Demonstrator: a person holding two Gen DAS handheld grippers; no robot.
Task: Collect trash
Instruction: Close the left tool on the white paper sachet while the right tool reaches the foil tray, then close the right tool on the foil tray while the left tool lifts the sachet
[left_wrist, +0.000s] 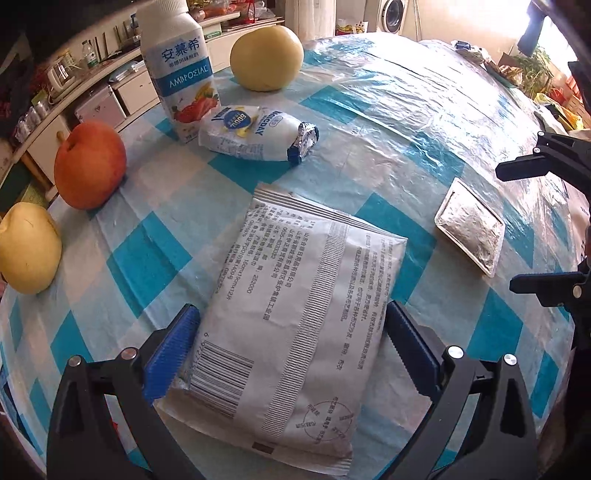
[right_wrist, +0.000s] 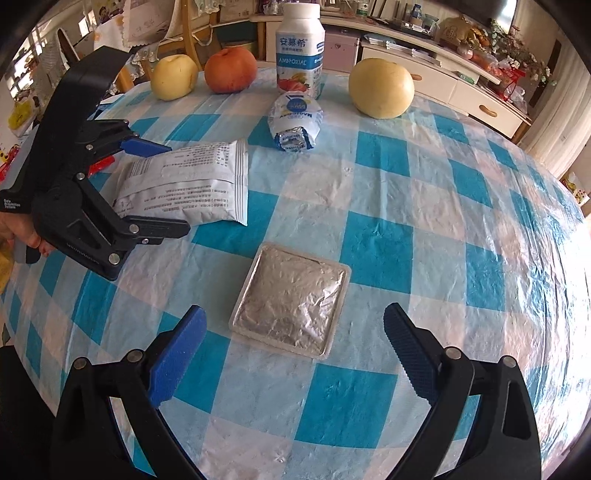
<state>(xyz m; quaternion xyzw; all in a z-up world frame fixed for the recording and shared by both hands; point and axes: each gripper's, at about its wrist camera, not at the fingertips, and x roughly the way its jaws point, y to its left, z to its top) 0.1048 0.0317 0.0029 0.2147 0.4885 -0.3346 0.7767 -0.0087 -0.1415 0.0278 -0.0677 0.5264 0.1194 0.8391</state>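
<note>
The table (right_wrist: 424, 229) wears a blue-and-white checked cloth under clear plastic; on it lie a white packet (left_wrist: 295, 295), a foil sachet (right_wrist: 291, 299), a crumpled wrapper (right_wrist: 295, 122); a yoghurt bottle (right_wrist: 300, 48) and three fruits stand behind.

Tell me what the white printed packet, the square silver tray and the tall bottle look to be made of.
White printed packet: thin plastic film, probably; matte, with crimped ridged end seals. Square silver tray: seemingly a clear plastic rim under a crinkled, shiny foil lid. Tall bottle: likely smooth white plastic with a wrapped printed label and a white cap.
</note>
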